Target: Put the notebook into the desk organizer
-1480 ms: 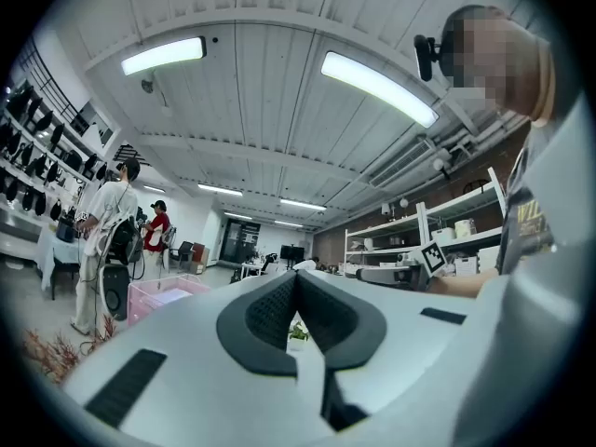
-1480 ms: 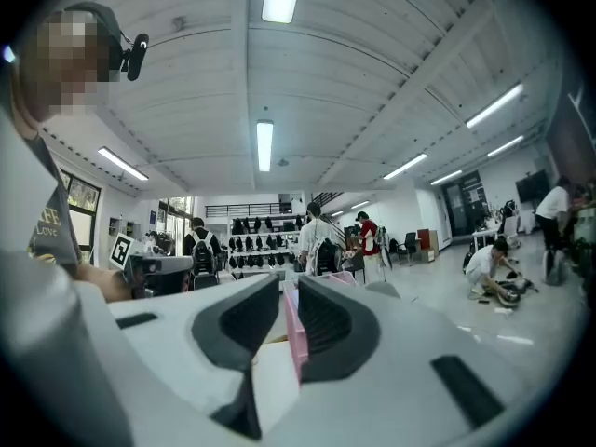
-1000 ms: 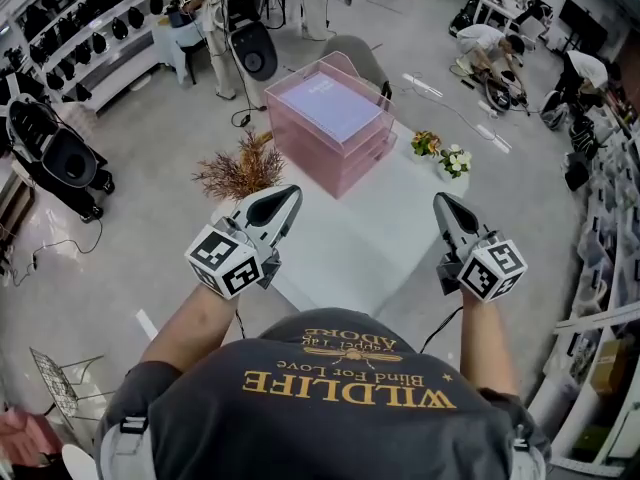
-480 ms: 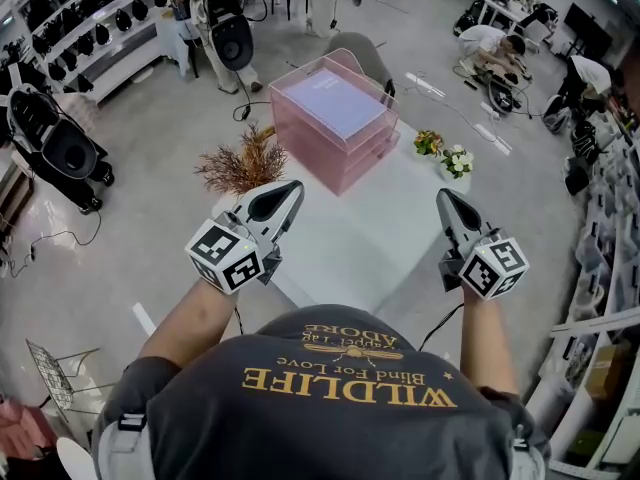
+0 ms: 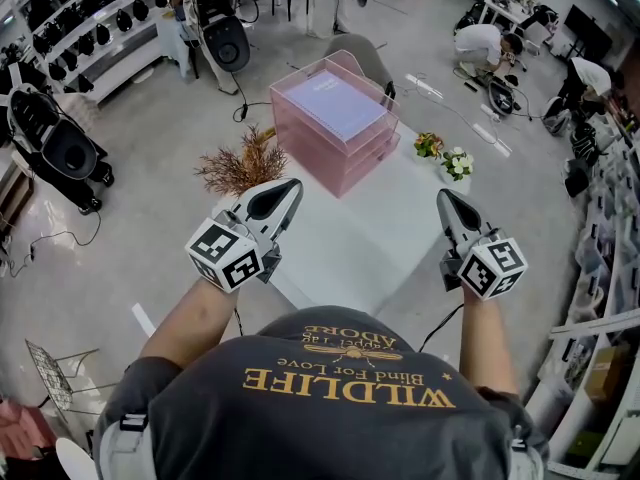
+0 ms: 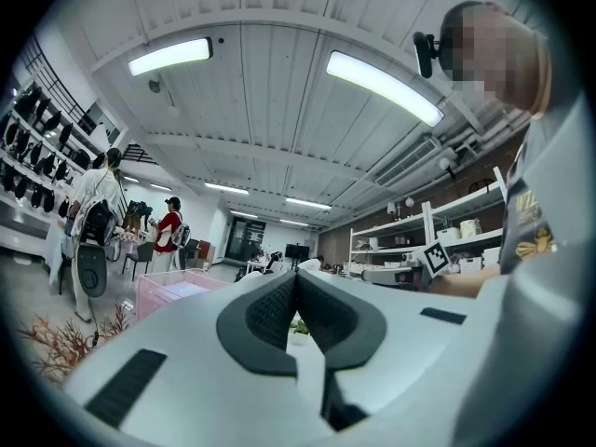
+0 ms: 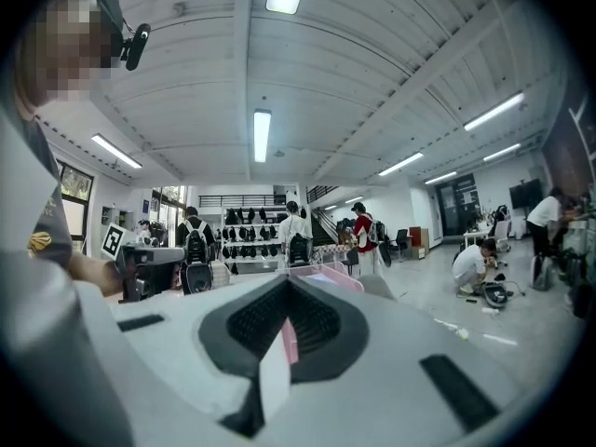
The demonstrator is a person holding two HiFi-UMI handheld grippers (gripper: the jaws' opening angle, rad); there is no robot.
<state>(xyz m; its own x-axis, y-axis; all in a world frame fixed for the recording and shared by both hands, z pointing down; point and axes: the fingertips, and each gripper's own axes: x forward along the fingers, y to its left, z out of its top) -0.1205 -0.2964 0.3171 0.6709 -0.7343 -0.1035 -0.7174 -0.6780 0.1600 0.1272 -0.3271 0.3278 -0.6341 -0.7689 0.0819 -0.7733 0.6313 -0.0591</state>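
Observation:
A pink see-through desk organizer (image 5: 340, 153) stands at the far end of the white table (image 5: 350, 243). The pale lilac notebook (image 5: 336, 106) lies flat in its top level. Both grippers hover over the near part of the table, well short of the organizer. My left gripper (image 5: 291, 187) points toward the organizer's near left corner, its jaws shut and empty. My right gripper (image 5: 443, 199) is on the right, also shut with nothing in it. In the left gripper view the jaws (image 6: 298, 276) meet, with the organizer (image 6: 172, 291) beyond them. The right gripper view shows closed jaws (image 7: 289, 282).
A dried brown plant (image 5: 240, 165) stands at the table's left edge beside the organizer. Two small flower pots (image 5: 427, 144) (image 5: 457, 161) sit on the right. A grey chair (image 5: 355, 53) is behind the organizer. People and shelving fill the room around.

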